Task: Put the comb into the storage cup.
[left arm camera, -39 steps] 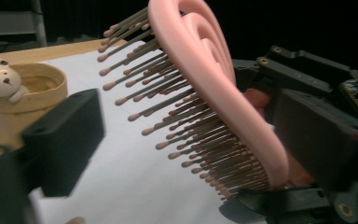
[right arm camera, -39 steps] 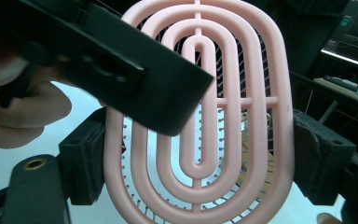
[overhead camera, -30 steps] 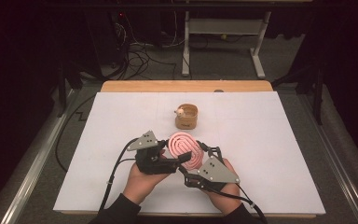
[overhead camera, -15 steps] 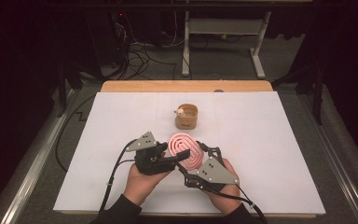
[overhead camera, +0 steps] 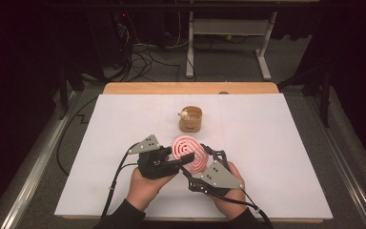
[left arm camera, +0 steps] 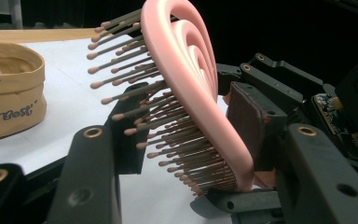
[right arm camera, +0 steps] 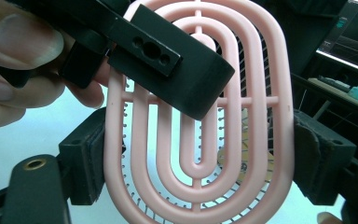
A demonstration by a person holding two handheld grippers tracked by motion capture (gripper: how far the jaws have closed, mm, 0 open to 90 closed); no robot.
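Mid-table, both tools grip pink brush [overhead camera: 188, 151] w/ bristles

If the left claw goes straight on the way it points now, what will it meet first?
Probably the pink brush itself: it already stands between the left claw's jaws, which have just been closing. Beyond it sits the right claw; depth is unclear.

Both tools [overhead camera: 183, 161] [overhead camera: 204, 158] clamped, tips together

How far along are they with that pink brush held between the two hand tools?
Done: the pink oval plastic hairbrush is off the white table, clamped by its edges in the right tool. In hand: the left tool has just been closing across its bristles and back. Left: apparently letting one tool go; the small tan paper basket may be its destination.
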